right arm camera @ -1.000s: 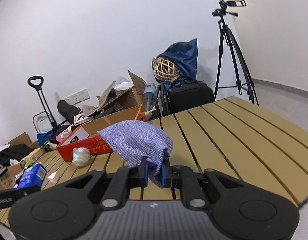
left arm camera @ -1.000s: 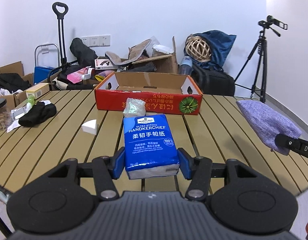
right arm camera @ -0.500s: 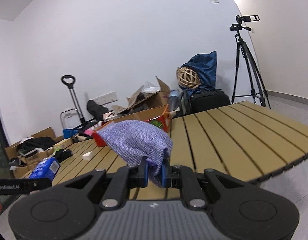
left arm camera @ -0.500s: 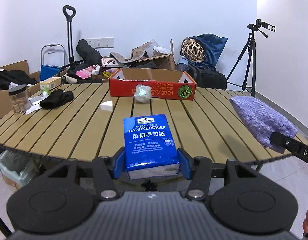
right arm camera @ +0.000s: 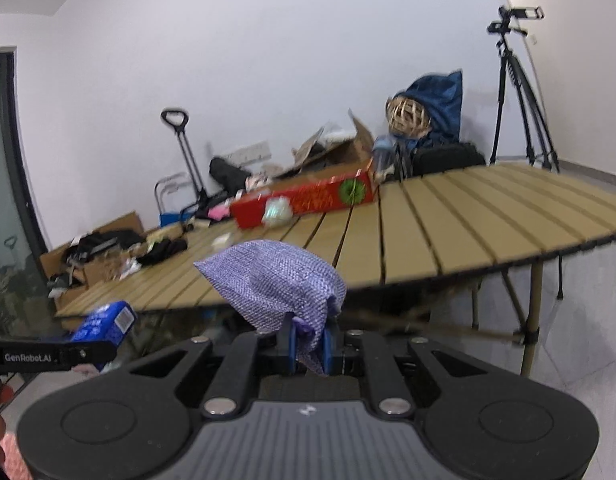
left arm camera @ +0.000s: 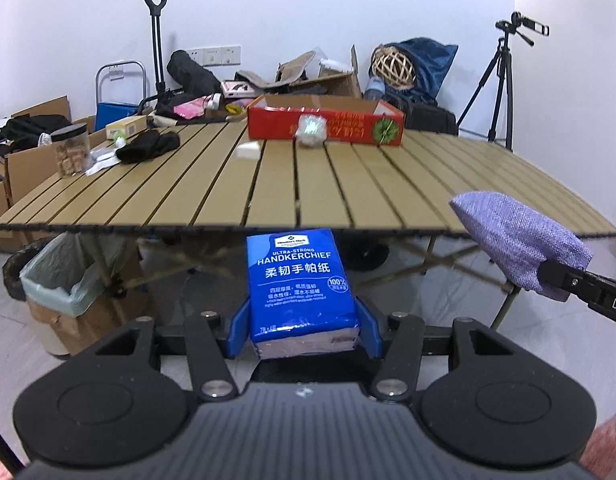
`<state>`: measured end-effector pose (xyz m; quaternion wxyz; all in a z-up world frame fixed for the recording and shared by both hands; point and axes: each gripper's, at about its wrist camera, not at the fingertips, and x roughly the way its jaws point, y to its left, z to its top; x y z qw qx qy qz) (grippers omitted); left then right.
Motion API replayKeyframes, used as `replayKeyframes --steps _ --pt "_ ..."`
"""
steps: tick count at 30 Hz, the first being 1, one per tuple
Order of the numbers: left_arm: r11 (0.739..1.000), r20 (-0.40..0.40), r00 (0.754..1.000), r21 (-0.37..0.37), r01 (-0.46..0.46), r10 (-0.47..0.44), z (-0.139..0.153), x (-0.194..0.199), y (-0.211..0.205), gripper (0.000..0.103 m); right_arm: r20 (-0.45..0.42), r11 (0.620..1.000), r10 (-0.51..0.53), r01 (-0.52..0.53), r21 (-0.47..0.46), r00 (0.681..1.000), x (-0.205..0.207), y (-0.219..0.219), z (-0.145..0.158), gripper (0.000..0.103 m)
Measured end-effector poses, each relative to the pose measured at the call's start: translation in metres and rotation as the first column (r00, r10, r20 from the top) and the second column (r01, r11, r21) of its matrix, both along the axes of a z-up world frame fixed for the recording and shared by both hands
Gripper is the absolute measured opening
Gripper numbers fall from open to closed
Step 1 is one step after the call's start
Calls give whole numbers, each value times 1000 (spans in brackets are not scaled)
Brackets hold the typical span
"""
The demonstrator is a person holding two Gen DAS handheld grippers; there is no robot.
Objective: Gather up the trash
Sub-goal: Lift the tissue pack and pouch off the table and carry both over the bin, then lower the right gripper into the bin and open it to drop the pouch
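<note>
My left gripper (left arm camera: 302,330) is shut on a blue handkerchief tissue pack (left arm camera: 300,292), held in the air in front of the table's near edge. My right gripper (right arm camera: 308,346) is shut on a purple knitted cloth (right arm camera: 276,284), also off the table; the cloth shows at the right in the left wrist view (left arm camera: 516,240). A bin with a green liner (left arm camera: 64,280) stands on the floor under the table's left corner. On the slatted table (left arm camera: 348,184) lie a crumpled plastic wad (left arm camera: 310,131) and a white scrap (left arm camera: 248,150).
A red cardboard tray (left arm camera: 328,124) sits at the table's far edge. A black cloth (left arm camera: 148,146) and a jar (left arm camera: 72,150) are at the table's left. Boxes, bags, a trolley and a tripod (left arm camera: 504,76) stand behind the table.
Both grippers have pulled back from over the table to beyond its near edge and dropped lower, each still holding its item. The bin has come into view at the left.
</note>
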<state>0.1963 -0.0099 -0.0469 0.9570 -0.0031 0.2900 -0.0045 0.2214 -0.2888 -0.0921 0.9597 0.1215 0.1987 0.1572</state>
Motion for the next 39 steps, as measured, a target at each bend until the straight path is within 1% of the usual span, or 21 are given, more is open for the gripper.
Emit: replayKeyframes --steps 4,8,12,17,21,27,37,39 --pt "1000 -33 999 15 -2 2 -15 -20 12 55 -64 999 39 -41 -32 997 -19 13 -21 12" --pt "1000 -86 996 17 11 -10 -37 -40 23 55 -134 995 66 -76 -71 989 -39 27 -41 12" --pt "1000 -137 990 15 23 -21 -56 -55 31 55 -204 989 83 -106 -106 975 -61 39 -60 12" --pt "997 -187 980 21 70 -65 -77 -70 31 55 -278 979 103 -147 -142 955 -76 52 -77 12" --pt "997 -208 975 8 80 -76 -88 -76 32 55 -320 971 110 -170 -167 941 -78 63 -84 12" --pt "996 -214 973 3 86 -83 -98 -75 34 55 -388 963 106 -191 -188 916 -75 72 -97 12" --pt "997 -277 959 -50 51 -63 -117 -61 47 55 -428 957 98 -203 -205 898 -68 80 -106 12" --pt "998 -293 954 -42 50 -60 -120 -58 46 55 -444 955 99 -211 -210 891 -64 84 -109 12"
